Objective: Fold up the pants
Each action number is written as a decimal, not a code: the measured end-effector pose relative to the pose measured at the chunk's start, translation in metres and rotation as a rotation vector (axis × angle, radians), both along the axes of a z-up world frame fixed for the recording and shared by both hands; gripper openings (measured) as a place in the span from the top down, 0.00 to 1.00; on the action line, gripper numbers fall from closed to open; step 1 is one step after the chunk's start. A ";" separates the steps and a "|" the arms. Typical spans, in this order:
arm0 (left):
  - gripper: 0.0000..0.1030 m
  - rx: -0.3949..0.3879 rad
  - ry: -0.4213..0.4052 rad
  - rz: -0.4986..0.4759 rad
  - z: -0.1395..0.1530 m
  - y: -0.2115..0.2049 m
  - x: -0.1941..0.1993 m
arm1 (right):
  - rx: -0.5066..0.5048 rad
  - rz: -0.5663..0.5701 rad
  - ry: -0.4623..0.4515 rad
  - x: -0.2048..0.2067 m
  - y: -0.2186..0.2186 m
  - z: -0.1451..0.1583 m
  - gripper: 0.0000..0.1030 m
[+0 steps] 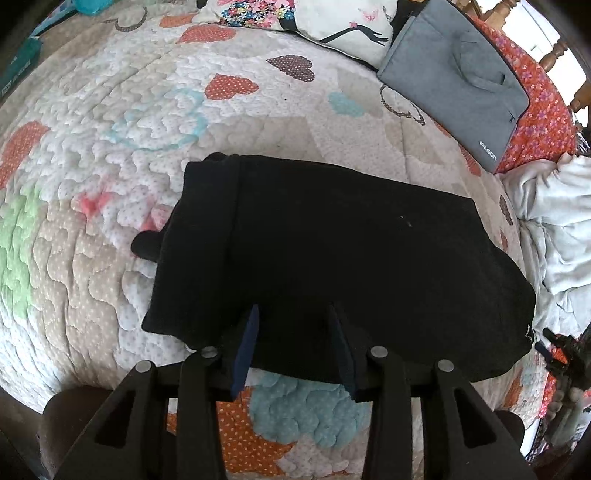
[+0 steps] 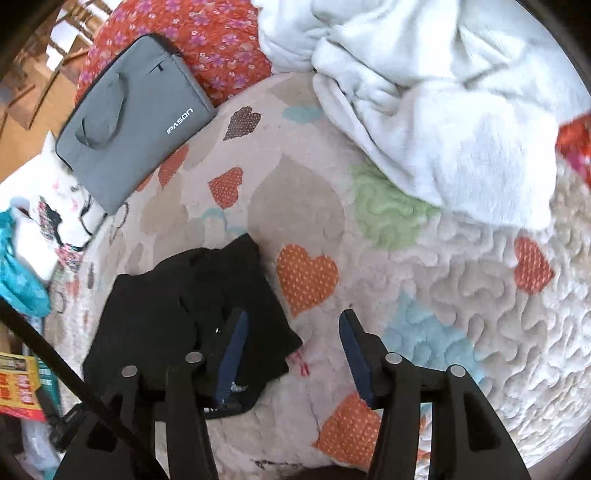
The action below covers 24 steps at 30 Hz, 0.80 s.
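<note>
- Left gripper [image 1: 293, 314] stands with its jaws spread wide and nothing between them, its fingertips [image 1: 253, 317] over the near edge of the black pants [image 1: 332, 258].
- Right gripper [image 2: 291, 321] is likewise wide apart and holds nothing; one finger sits over the pants' right end, the other over bare quilt [image 2: 461, 295].
- Pants lie folded into a compact dark block in the middle of the quilt, with a small flap poking out on the left side.
- Open quilt runs all around the pants, widest to the left and far side.
- Grey laptop bag [image 1: 458, 74] lies well apart at the far right, resting on a red flowered cloth [image 1: 535, 110].
- White fleece blanket [image 2: 443, 92] is heaped near the pants' right end, not touching.
- Printed pillow [image 1: 314, 18] rests at the far edge; wooden chair legs [image 1: 557, 48] show beyond the bed.
</note>
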<state>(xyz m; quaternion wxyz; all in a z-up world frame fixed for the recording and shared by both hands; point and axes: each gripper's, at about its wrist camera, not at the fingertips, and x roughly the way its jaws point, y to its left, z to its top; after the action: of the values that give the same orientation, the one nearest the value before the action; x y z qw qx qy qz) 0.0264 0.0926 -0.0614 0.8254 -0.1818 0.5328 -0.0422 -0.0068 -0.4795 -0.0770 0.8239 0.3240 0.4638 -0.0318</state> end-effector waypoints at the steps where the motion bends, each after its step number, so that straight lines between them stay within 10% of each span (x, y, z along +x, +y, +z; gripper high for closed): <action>1: 0.63 0.001 0.003 0.004 0.000 0.000 0.000 | 0.017 0.001 0.006 0.001 -0.001 -0.009 0.43; 5: 0.63 0.015 0.011 0.007 0.001 -0.002 0.001 | 0.102 -0.012 -0.018 0.005 0.016 -0.032 0.47; 6: 0.63 0.022 0.013 0.004 0.002 -0.003 0.001 | 0.101 -0.009 -0.034 0.004 0.021 -0.034 0.69; 10: 0.62 0.032 0.020 -0.004 0.001 -0.003 0.003 | 0.031 0.024 -0.097 -0.007 0.030 -0.016 0.90; 15: 0.58 0.016 0.016 -0.001 -0.002 -0.003 0.004 | 0.171 0.022 -0.142 -0.030 0.017 -0.007 0.83; 18: 0.55 0.027 0.012 -0.002 -0.003 -0.006 0.005 | 0.211 0.028 -0.053 -0.026 0.018 -0.032 0.30; 23: 0.54 0.051 0.012 -0.003 -0.003 -0.010 0.006 | 0.274 0.013 -0.026 -0.009 0.023 -0.063 0.36; 24: 0.53 0.053 0.013 -0.002 -0.003 -0.010 0.006 | 0.292 0.014 -0.044 -0.007 0.022 -0.062 0.52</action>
<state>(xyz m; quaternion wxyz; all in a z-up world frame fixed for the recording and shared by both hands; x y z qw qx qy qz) 0.0325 0.0825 -0.0640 0.8264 -0.1597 0.5393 -0.0280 -0.0136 -0.4572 -0.1389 0.7783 0.4376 0.4476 0.0487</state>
